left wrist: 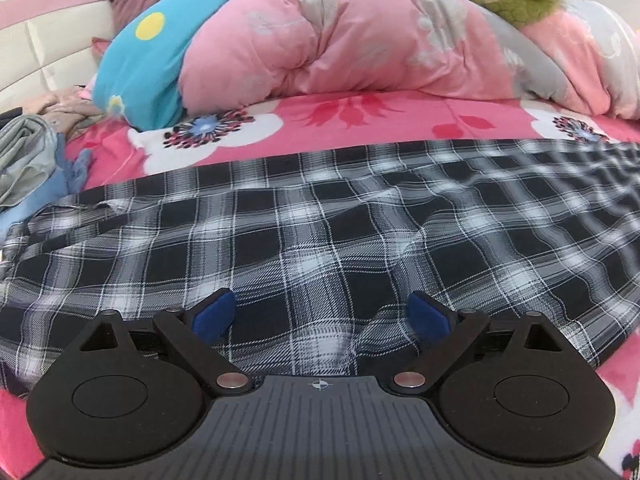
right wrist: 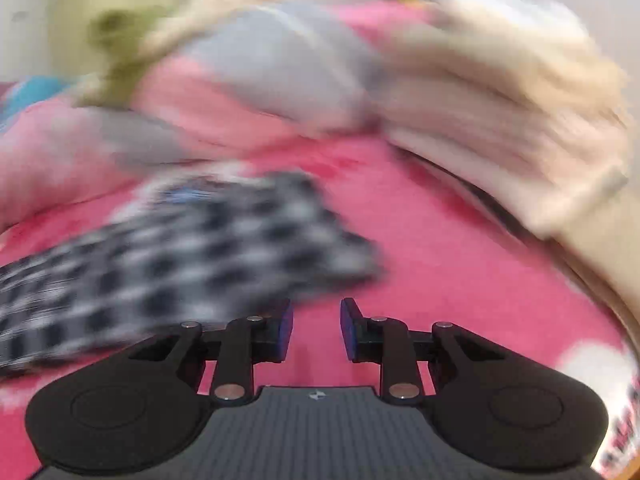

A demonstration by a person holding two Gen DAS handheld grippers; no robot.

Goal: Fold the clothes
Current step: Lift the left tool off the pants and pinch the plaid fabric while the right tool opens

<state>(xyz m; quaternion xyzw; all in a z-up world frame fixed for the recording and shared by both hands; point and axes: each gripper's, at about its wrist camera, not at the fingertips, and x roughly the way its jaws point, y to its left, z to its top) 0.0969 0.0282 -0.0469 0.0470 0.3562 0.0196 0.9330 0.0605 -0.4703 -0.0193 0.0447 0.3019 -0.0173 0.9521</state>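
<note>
A: The left gripper [left wrist: 320, 316]?
B: Fingers spread wide, empty, just above the plaid shirt [left wrist: 320, 232] lying flat on the pink bedsheet [left wrist: 360, 112].
A: The right gripper [right wrist: 316, 330]?
B: Fingers narrowly parted, empty; shirt blurred at its left.

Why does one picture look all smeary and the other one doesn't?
Right wrist view: motion blur smears the checked cloth and the bedding, though the right gripper itself looks sharp. Left wrist view: the checked cloth is crisp, only bent at the edges by the fisheye lens, and the left gripper is clear too.
</note>
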